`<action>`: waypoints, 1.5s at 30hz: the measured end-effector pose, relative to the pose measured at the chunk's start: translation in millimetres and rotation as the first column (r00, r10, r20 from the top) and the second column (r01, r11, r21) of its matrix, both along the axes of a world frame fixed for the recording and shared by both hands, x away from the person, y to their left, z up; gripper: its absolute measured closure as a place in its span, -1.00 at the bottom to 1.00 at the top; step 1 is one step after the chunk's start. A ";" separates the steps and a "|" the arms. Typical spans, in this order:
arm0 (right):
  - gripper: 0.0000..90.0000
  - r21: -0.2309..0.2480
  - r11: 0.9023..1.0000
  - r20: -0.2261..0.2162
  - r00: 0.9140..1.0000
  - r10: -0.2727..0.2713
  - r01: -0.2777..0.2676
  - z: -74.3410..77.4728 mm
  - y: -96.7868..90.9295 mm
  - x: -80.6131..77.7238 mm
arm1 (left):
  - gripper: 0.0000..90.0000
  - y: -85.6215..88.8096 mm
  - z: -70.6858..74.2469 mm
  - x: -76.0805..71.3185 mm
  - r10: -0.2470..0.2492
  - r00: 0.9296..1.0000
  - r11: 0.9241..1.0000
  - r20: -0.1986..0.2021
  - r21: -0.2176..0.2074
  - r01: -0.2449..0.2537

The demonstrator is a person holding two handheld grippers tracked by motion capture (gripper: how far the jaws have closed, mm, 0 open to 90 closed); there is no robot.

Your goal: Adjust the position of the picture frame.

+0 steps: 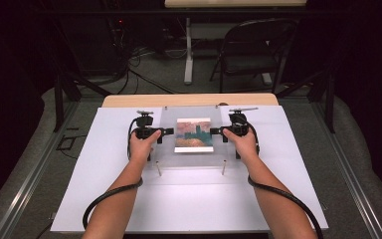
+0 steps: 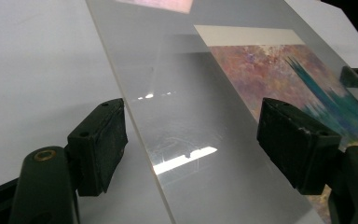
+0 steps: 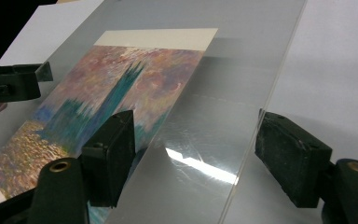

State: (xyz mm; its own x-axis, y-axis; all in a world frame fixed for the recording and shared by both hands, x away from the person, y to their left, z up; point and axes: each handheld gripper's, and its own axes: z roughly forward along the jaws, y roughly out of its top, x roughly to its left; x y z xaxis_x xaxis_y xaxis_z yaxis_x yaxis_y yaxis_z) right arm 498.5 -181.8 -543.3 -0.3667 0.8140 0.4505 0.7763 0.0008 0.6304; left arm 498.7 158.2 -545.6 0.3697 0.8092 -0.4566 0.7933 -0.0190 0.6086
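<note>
The clear sheet lies flat over the picture in the middle of the white tabletop, so both hands should pull straight back without bumping it. The left gripper and right gripper point at each other from either side, jaws wide apart around the sheet's edges, not squeezing.

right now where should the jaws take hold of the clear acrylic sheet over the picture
Grip the clear sheet at its bare side margins, the left gripper from the left edge and the right gripper from the right. It is thin and flat, each edge already runs between open jaws, and the picture stays uncovered.
</note>
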 end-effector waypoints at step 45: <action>-0.43 -0.037 0.993 -0.002 0.994 -0.109 0.109 3.1 15.1 -4.4 | -0.47 -10.3 -0.8 -4.6 0.095 0.995 0.995 0.031 0.005 -0.095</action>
State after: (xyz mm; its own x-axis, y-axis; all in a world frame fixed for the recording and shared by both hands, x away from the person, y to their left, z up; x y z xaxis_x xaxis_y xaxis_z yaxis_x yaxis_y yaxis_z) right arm 494.2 -166.7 -540.2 -0.2734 0.8649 0.4210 0.7756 -0.0607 0.6283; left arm 494.1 147.9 -546.4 0.3050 0.8441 -0.4410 0.7726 0.0515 0.6328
